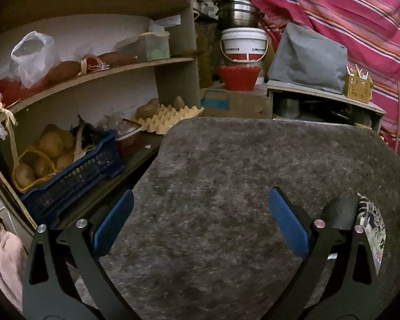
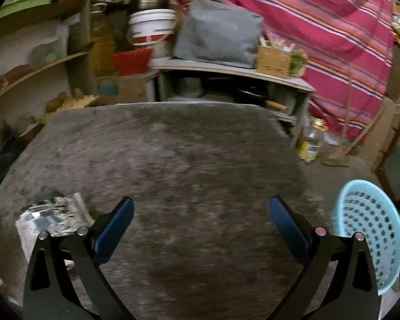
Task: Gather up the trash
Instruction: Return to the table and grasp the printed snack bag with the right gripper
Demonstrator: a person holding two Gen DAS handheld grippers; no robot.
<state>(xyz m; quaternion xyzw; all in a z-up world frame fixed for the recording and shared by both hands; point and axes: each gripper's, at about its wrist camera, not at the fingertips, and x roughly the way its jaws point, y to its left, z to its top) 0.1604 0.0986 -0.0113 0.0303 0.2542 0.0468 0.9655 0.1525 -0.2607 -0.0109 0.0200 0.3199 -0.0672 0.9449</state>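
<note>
A grey felt-covered table (image 1: pixel 221 176) fills both views. In the left wrist view my left gripper (image 1: pixel 200 221) is open above the felt, nothing between its blue pads. A crumpled printed wrapper (image 1: pixel 373 229) lies to its right, partly hidden behind the right finger. In the right wrist view my right gripper (image 2: pixel 200 224) is also open over the table (image 2: pixel 173 160). A crumpled printed wrapper (image 2: pixel 53 213) lies just left of its left finger. A light blue perforated plastic basket (image 2: pixel 373 237) stands at the right edge, beside the right finger.
Wooden shelves (image 1: pixel 93 77) on the left hold a blue crate (image 1: pixel 74 176) of potatoes, an egg tray (image 1: pixel 168 118) and bags. Behind the table stand a white bucket (image 1: pixel 244 44), a red basket (image 1: pixel 238 77) and a low cabinet (image 2: pixel 234 74). A bottle (image 2: pixel 312 141) stands at the right.
</note>
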